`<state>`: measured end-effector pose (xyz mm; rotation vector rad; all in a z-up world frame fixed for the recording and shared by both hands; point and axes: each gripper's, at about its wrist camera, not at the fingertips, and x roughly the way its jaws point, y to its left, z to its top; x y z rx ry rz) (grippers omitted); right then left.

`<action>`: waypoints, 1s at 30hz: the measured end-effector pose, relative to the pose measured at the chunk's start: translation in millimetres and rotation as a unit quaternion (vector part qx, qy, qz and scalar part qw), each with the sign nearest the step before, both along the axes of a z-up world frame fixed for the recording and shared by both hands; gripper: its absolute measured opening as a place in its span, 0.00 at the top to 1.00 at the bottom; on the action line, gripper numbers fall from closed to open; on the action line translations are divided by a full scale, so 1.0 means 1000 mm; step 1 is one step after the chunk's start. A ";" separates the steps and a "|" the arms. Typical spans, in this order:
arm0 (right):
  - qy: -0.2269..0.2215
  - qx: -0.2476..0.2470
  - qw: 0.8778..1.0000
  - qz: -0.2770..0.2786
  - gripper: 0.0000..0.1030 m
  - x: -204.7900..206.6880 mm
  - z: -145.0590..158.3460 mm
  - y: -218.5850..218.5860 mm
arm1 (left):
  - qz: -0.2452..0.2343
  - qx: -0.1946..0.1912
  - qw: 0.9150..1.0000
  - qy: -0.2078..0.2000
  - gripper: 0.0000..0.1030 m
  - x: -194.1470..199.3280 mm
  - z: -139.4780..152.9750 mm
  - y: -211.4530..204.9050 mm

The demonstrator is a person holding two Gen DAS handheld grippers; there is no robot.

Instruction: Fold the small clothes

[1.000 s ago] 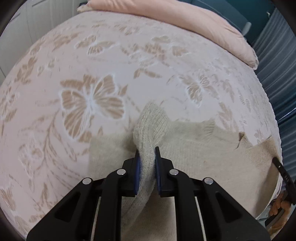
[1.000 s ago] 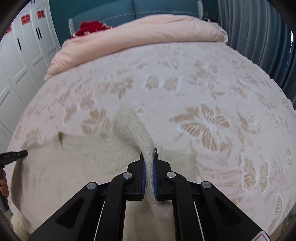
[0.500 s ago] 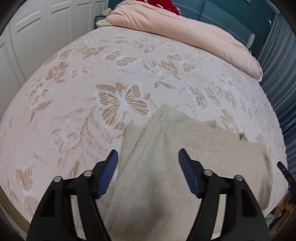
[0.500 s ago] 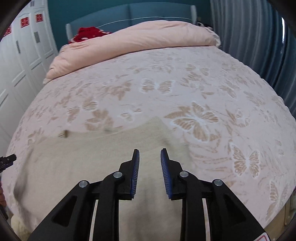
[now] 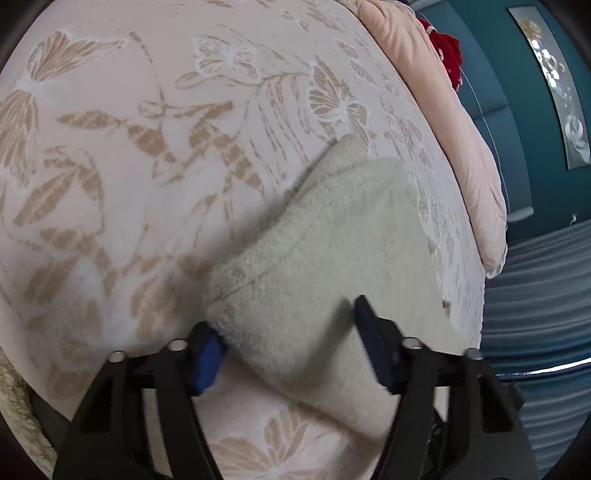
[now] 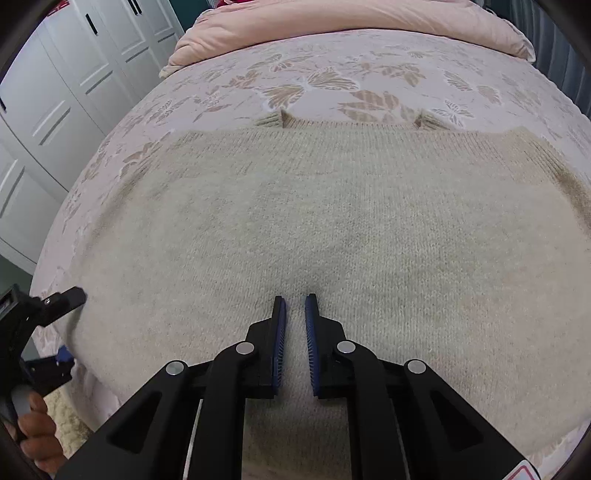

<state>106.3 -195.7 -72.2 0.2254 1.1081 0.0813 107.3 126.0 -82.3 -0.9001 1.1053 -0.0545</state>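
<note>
Cream knit sweater lies flat on the bed, partly folded — sleeves tucked in, ribbed collar corners poking out at the far edge, fuzzy nap, even stitches. In the left wrist view its folded side edge runs away from the camera, thick and rounded.

Left gripper: jaws wide, blue pads either side of the sweater's near corner, nothing pinched. It also shows at the sweater's left edge in the right wrist view, with the person's hand on the handle.

Right gripper: jaws narrow, a small gap between the pads, hovering over the knit — whether the tips touch it, cannot tell.

No containers.

Surface: pink bedspread with tan butterfly print. Pink duvet bunched at the head end. White wardrobe doors left; teal wall and red cloth behind the bed.
</note>
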 end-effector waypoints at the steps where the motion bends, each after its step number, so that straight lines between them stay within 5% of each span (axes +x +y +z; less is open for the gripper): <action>1: 0.002 0.006 1.000 -0.003 0.91 0.000 0.000 -0.002 | -0.007 -0.014 1.000 -0.001 0.71 0.006 0.003 -0.001; 4: 0.004 0.018 1.000 -0.003 0.91 0.003 -0.002 -0.007 | -0.054 0.016 0.996 -0.068 0.76 0.015 0.052 -0.026; 6: -0.004 0.031 0.999 -0.008 0.91 0.002 -0.002 -0.011 | -0.101 0.044 0.986 -0.122 0.78 0.014 0.094 -0.056; 13: -0.099 0.143 0.981 -0.081 0.80 -0.061 0.039 -0.080 | -0.277 0.049 0.931 -0.232 0.79 -0.021 0.186 -0.197; 18: -0.112 0.145 0.969 -0.168 0.64 -0.128 0.051 -0.170 | -0.387 0.086 0.893 -0.214 0.74 -0.056 0.147 -0.304; 20: -0.105 0.136 0.964 -0.203 0.63 -0.150 0.051 -0.200 | -0.405 0.090 0.892 -0.182 0.71 -0.067 0.115 -0.324; 22: -0.104 0.141 0.959 -0.223 0.51 -0.168 0.053 -0.221 | -0.418 0.082 0.891 -0.157 0.67 -0.082 0.093 -0.326; 24: -0.107 0.155 0.955 -0.227 0.37 -0.179 0.057 -0.232 | -0.431 0.103 0.881 -0.165 0.54 -0.099 0.084 -0.316; 26: -0.109 0.177 0.954 -0.218 0.31 -0.182 0.061 -0.235 | -0.438 0.148 0.865 -0.194 0.46 -0.115 0.084 -0.299; 28: -0.103 0.207 0.952 -0.202 0.29 -0.179 0.060 -0.233 | -0.426 0.212 0.856 -0.201 0.26 -0.128 0.081 -0.282; 30: -0.096 0.236 0.947 -0.194 0.25 -0.169 0.061 -0.227 | -0.420 0.260 0.846 -0.202 0.25 -0.127 0.075 -0.271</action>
